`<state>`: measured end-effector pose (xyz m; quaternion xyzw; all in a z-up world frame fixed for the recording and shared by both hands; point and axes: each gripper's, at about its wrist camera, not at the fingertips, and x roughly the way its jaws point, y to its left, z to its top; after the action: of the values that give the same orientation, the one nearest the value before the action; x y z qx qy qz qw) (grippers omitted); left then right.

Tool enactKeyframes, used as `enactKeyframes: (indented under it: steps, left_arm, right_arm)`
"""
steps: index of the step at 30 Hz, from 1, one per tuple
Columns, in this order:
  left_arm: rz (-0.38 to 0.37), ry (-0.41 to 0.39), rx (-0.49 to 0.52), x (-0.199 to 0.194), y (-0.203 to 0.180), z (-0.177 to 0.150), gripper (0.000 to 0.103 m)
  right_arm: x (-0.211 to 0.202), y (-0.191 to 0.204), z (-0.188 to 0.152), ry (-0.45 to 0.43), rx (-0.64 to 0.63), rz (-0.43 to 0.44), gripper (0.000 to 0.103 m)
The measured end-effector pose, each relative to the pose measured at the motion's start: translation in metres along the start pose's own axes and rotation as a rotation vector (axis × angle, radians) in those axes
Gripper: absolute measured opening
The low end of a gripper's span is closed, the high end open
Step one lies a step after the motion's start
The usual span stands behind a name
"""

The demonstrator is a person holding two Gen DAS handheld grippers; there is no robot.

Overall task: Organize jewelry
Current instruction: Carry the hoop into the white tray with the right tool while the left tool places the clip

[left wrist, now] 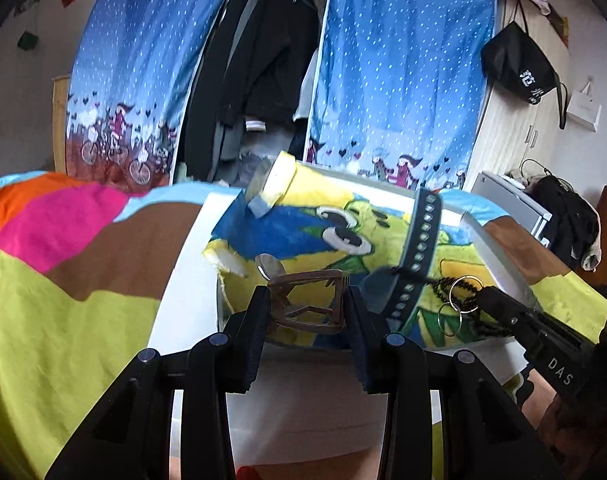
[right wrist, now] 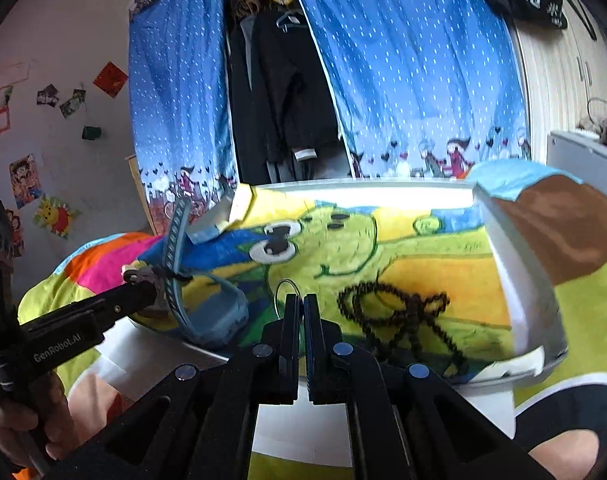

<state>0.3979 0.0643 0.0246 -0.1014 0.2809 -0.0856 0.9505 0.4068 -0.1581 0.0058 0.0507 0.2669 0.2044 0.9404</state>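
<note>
A white foam tray [left wrist: 491, 248] [right wrist: 519, 280] lined with a cartoon-print cloth lies on the bed. My left gripper [left wrist: 307, 304] [right wrist: 149, 282] is shut on the metal buckle [left wrist: 303, 300] of a studded grey-blue belt [left wrist: 421, 240] [right wrist: 175, 236], at the tray's near left edge. The strap curls up over the cloth. My right gripper [right wrist: 299, 306] [left wrist: 483, 294] is shut on a thin metal ring [right wrist: 283, 290] [left wrist: 465, 286], and a second ring [left wrist: 449, 318] hangs from it. A black bead necklace [right wrist: 395, 314] [left wrist: 439, 284] lies looped on the cloth just right of that gripper.
A bright patchwork blanket [left wrist: 63, 280] covers the bed around the tray. Behind it hangs a blue dotted wardrobe curtain [left wrist: 403, 80] with dark clothes [left wrist: 263, 60] in the gap. A pale foam block [left wrist: 275, 184] sits at the tray's far corner. A hand [right wrist: 27, 420] holds the left gripper.
</note>
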Motion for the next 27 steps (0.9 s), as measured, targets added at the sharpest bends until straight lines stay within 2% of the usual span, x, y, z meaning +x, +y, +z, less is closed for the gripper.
enactKeyframes:
  steps: [8, 10, 11, 12, 13, 17, 18, 23, 27]
  left_arm:
    - [-0.031, 0.009, -0.007, -0.003, 0.005, -0.001, 0.034]
    - [-0.049, 0.011, -0.021, -0.008, 0.005, -0.001, 0.043]
    - [-0.051, 0.007, -0.023, -0.012, 0.004, -0.001, 0.048]
    - [-0.042, 0.003, -0.022, -0.016, 0.003, -0.002, 0.061]
    - [-0.034, -0.005, -0.025, -0.02, 0.001, -0.003, 0.069]
    - [-0.03, -0.014, -0.028, -0.035, -0.004, -0.005, 0.072]
    - [-0.018, -0.017, -0.027, -0.04, -0.006, -0.005, 0.076]
    - [0.017, -0.084, -0.021, -0.076, -0.014, -0.006, 0.093]
    - [0.045, -0.154, 0.003, -0.112, -0.025, -0.01, 0.098]
  right_arm:
    - [-0.002, -0.008, -0.006, 0.029, 0.038, -0.028, 0.004]
    - [-0.008, -0.009, -0.006, 0.028, 0.031, -0.04, 0.006]
    - [-0.012, -0.01, -0.005, 0.026, 0.031, -0.046, 0.012]
    - [-0.017, -0.01, -0.004, 0.021, 0.033, -0.051, 0.017]
    - [-0.02, -0.011, -0.004, 0.017, 0.035, -0.054, 0.025]
    - [-0.044, -0.012, 0.0, -0.018, 0.029, -0.076, 0.043]
    - [-0.049, -0.011, 0.001, -0.026, 0.023, -0.079, 0.046]
    - [-0.089, -0.004, 0.001, -0.096, 0.005, -0.071, 0.085]
    - [-0.123, 0.005, -0.003, -0.15, -0.024, -0.055, 0.099]
